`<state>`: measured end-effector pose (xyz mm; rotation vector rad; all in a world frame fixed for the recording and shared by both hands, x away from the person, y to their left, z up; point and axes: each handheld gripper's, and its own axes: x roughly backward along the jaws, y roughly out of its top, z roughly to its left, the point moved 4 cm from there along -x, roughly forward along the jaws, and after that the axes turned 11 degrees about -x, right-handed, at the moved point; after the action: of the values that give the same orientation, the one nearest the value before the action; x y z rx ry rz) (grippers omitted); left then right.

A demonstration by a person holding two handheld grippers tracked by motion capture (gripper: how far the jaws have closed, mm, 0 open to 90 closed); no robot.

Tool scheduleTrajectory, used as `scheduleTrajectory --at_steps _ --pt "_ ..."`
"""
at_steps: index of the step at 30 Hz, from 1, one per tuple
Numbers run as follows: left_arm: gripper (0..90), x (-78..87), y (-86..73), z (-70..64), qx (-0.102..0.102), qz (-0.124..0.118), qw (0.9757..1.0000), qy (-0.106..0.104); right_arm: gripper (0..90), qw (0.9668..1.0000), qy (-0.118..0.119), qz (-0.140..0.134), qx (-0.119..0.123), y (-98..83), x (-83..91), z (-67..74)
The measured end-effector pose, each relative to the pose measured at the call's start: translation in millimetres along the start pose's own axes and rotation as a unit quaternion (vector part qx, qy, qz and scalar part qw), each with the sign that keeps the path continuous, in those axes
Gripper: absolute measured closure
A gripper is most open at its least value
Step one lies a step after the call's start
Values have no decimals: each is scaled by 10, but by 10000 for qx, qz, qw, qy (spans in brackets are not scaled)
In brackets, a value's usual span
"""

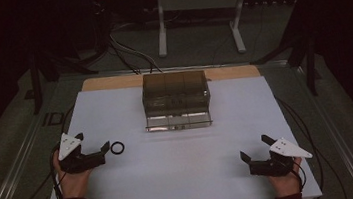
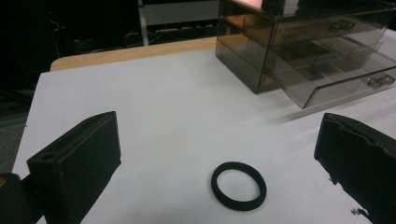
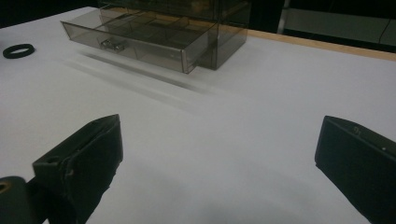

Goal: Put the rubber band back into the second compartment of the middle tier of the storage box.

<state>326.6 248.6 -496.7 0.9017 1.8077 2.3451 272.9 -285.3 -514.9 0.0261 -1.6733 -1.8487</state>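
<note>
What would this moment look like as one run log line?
left tongs: open, around flat black rubber ring | right tongs: open, empty | smoky clear plastic drawer box: bottom drawer open

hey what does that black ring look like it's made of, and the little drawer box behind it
The black ring looks like matte rubber or elastic fabric: dull, no shine; which one I can't tell. The drawer box seems to be smoke-tinted clear plastic, probably acrylic: you see through its glossy walls to the dividers inside.

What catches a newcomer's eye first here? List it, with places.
A smoky see-through drawer box stands at the far middle of the white table, its bottom drawer pulled out. A black ring lies flat just ahead of the open left claw; the right claw rests open, near right.
</note>
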Motion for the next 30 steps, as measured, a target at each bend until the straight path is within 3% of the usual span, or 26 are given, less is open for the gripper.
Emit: scheduleTrajectory --at_steps 16,30 --pt "50 -270 -100 -19 -36 509 9987 -88 15 10000 11 2 2 1 -7 2" --pt "71 -389 -169 -31 8 845 9963 -178 15 10000 15 5 -3 3 -8 2"
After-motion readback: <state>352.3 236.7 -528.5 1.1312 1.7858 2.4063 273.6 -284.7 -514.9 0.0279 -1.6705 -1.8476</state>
